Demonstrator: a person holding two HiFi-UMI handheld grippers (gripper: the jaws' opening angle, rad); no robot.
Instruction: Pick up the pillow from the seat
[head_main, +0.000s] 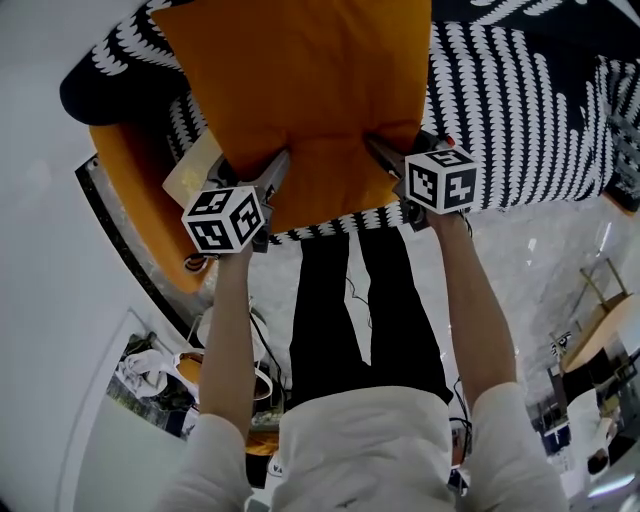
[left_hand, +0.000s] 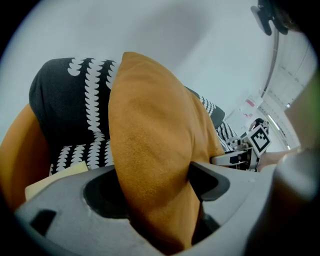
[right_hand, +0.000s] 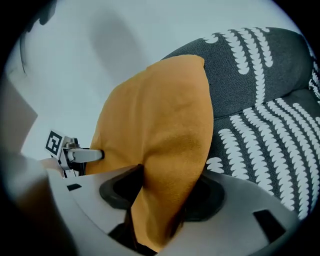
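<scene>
My left gripper and right gripper each pinch the near edge of the orange pillow, standing over the patterned seat; soft, light and compressible, it likely handles best gripped near both corners.

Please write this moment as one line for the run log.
left tool: shut on orange pillow | right tool: shut on same pillow | pillow: gripped at near edge, over patterned seat

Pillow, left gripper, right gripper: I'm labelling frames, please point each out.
pillow (head_main: 300, 90), head view, middle of its orange face.
left gripper (head_main: 277, 172), head view, between its fingertips.
right gripper (head_main: 383, 153), head view, between its fingertips.
</scene>
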